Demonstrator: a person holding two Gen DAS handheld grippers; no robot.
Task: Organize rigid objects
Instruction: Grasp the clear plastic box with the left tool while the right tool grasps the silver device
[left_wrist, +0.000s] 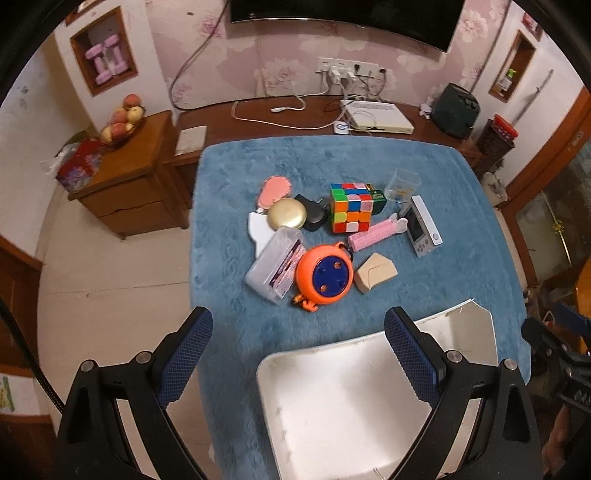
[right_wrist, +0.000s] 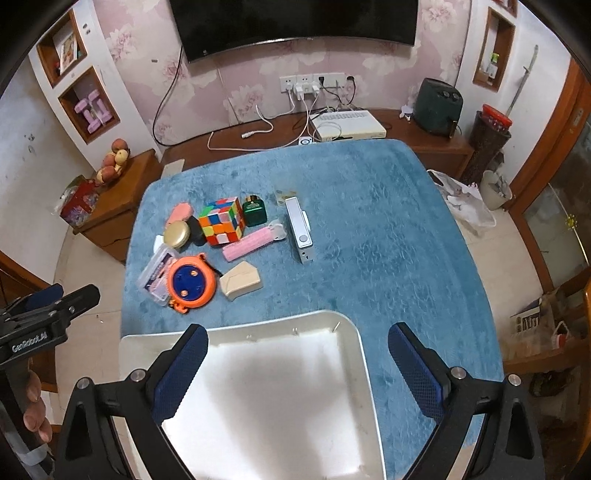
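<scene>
1. Left wrist view: a Rubik's cube (left_wrist: 350, 207) sits mid-pile on the blue cloth (left_wrist: 258, 339), at 12 o'clock from the white tray (left_wrist: 332, 398).
2. Judged light, stiff and boxy; grip its flat opposite faces.
3. The orange reel (left_wrist: 323, 275) lies nearest, at 11 o'clock.
4. Left gripper (left_wrist: 298, 356) and right gripper (right_wrist: 298, 373) gape wide, holding nothing.

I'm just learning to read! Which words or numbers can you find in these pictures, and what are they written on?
"GenRobot.AI": white letters on the black body of the left gripper, seen in the right wrist view.
Gold print on the clear plastic cup: too small to read.
Label on the green box: too blurred to read.
Print on the cardboard box on the floor: too blurred to read.
</scene>
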